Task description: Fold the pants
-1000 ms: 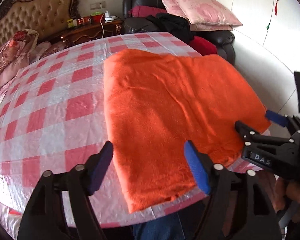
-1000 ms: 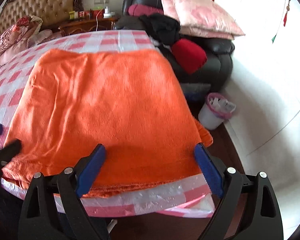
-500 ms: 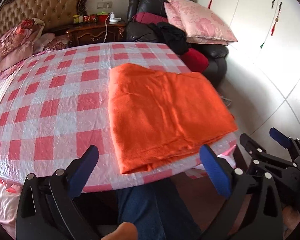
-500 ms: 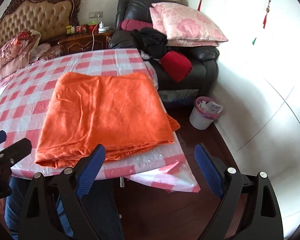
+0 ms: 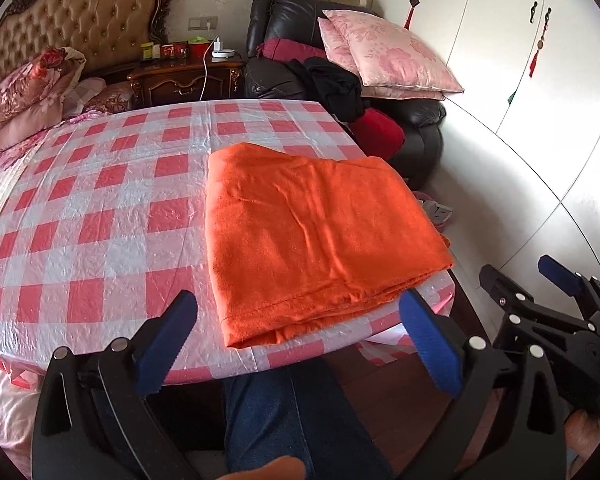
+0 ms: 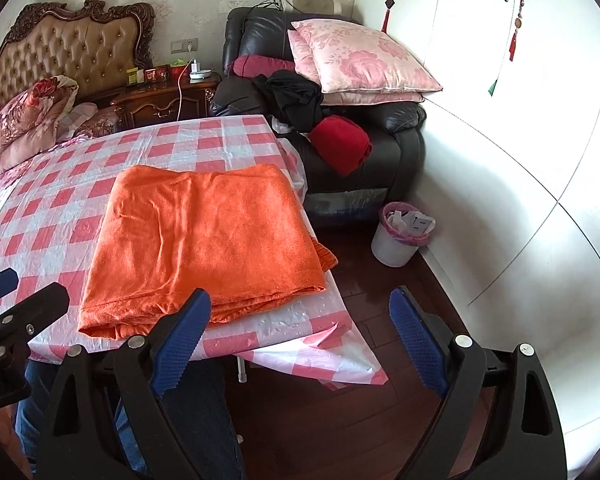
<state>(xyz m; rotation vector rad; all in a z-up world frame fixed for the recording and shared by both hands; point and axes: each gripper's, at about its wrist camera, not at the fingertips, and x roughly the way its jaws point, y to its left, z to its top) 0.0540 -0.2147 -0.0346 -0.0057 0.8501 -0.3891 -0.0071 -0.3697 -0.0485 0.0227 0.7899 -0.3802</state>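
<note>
The orange pants lie folded into a flat rectangle at the near right corner of the checked table. A bit of orange cloth sticks out over the table's right edge. My left gripper hangs open in front of the near table edge, back from the pants, with nothing between its blue pads. My right gripper is open too, held off the table's near right corner, empty. It also shows at the right of the left wrist view, as the right gripper.
A person's leg in blue jeans is below the table edge. A black armchair piled with pink pillows and clothes stands behind the table, a white bin beside it on dark wood floor. Bed and nightstand at the back left.
Both grippers have pulled back and up from the pants toward the person. A second ago their fingers were over the near hem; now both are clear of the cloth. The left jaws stand wider.
</note>
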